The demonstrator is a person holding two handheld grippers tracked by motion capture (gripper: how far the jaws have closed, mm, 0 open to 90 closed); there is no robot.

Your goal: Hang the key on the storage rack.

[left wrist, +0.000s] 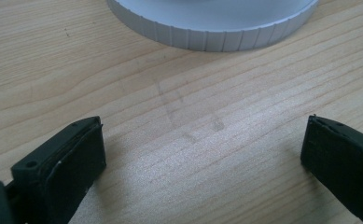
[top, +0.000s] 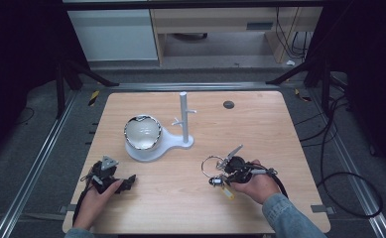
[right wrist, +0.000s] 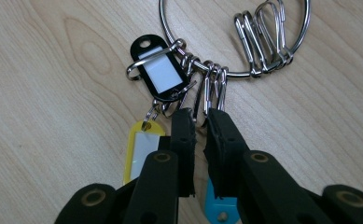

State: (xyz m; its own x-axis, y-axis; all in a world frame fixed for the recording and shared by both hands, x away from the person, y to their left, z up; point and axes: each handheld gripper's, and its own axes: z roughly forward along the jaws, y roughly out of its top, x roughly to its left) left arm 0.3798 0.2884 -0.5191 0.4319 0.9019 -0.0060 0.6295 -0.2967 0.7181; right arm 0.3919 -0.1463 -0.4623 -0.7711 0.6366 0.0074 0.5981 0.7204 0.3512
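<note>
A large metal key ring [right wrist: 235, 73] lies on the wooden table, strung with several silver clips and a black tag [right wrist: 163, 74], a yellow tag [right wrist: 142, 149] and a blue tag [right wrist: 219, 205]. My right gripper [right wrist: 200, 123] is shut on one silver clip of the ring. In the high view the right gripper [top: 219, 179] sits at front right, with the ring [top: 211, 163] just left of it. My left gripper [top: 126, 182] rests at front left, and the left gripper [left wrist: 202, 140] is open over bare wood, with nothing between its jaws.
A white stand has a round base [top: 151, 148], an upright post with pegs [top: 183, 116] and a shiny bowl [top: 142, 131] on it. Its ribbed rim [left wrist: 212, 35] lies just ahead of the left jaws. A dark round cap [top: 228, 104] sits at the back of the table.
</note>
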